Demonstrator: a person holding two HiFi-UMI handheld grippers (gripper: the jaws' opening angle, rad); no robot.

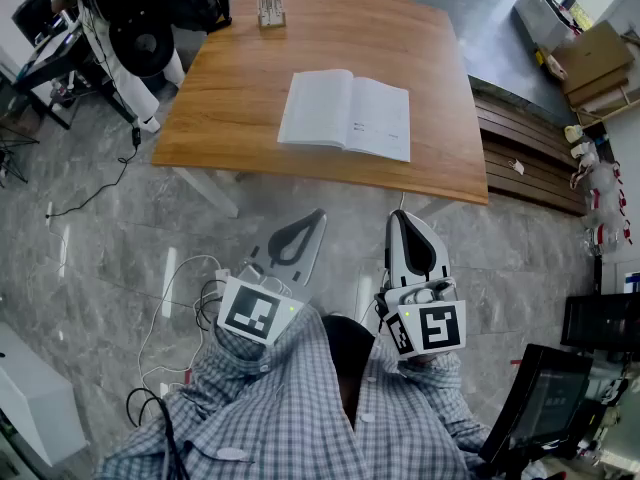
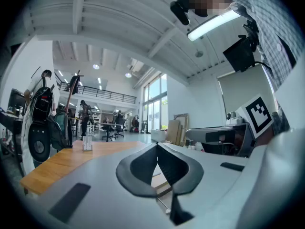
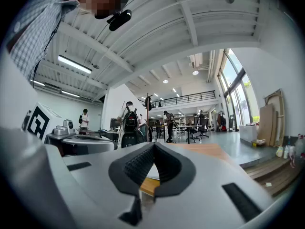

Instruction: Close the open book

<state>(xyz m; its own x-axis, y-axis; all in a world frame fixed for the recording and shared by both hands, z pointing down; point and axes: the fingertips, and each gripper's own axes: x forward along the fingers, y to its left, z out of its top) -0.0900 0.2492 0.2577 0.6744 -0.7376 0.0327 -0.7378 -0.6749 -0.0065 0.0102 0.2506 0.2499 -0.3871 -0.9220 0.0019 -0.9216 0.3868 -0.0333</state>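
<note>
An open white book (image 1: 345, 113) lies flat near the front of the wooden table (image 1: 230, 98), pages up. Both grippers hang low in front of the person's checked shirt, short of the table's near edge and apart from the book. My left gripper (image 1: 317, 215) points up and to the right, its jaws shut with nothing between them. My right gripper (image 1: 400, 216) points straight at the table, also shut and holding nothing. In the left gripper view the jaw tips meet (image 2: 157, 146). They also meet in the right gripper view (image 3: 153, 146), with a sliver of the book (image 3: 151, 168) below them.
A small clear holder (image 1: 270, 10) stands at the table's far edge. Black bags and gear (image 1: 150, 18) crowd the far left. A slatted wooden bench (image 1: 530, 158) runs along the right, with cardboard boxes (image 1: 595, 63) beyond. Cables (image 1: 180, 298) lie on the floor; a monitor (image 1: 545, 403) stands at lower right.
</note>
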